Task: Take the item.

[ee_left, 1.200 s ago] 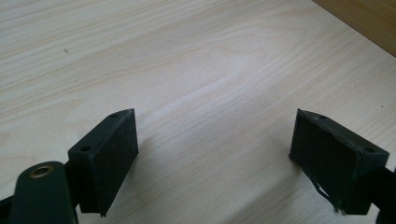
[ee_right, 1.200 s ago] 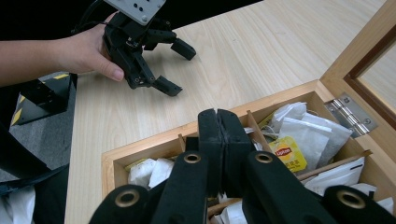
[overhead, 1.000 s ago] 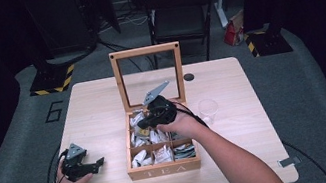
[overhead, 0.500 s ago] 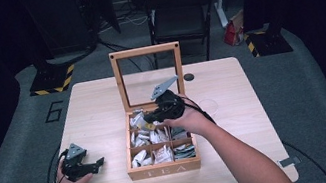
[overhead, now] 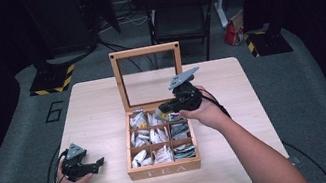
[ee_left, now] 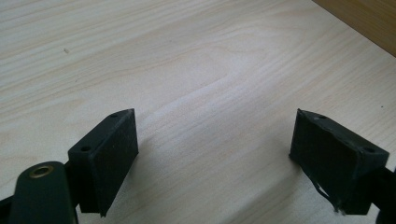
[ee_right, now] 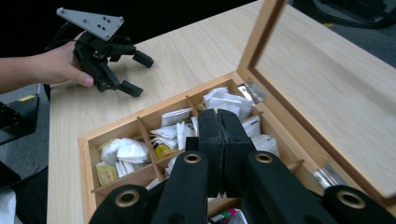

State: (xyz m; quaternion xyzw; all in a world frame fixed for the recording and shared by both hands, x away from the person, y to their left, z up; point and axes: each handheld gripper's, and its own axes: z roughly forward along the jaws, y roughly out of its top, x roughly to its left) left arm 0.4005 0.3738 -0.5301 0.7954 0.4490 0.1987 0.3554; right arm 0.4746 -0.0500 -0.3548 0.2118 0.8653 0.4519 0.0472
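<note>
item: my right gripper — jaws pressed together, and i cannot tell whether a tea bag is caught between them — held above the back row of the wooden tea box, just in front of its raised glass lid. contents: paper tea bags in the divided compartments. item: my left gripper — jaws spread wide, nothing between them, resting on the pale table left of the box, well apart from it.

My left gripper rests low at the near left, jaws wide apart. My right gripper reaches farther out, tilted down, jaws pressed together.
</note>
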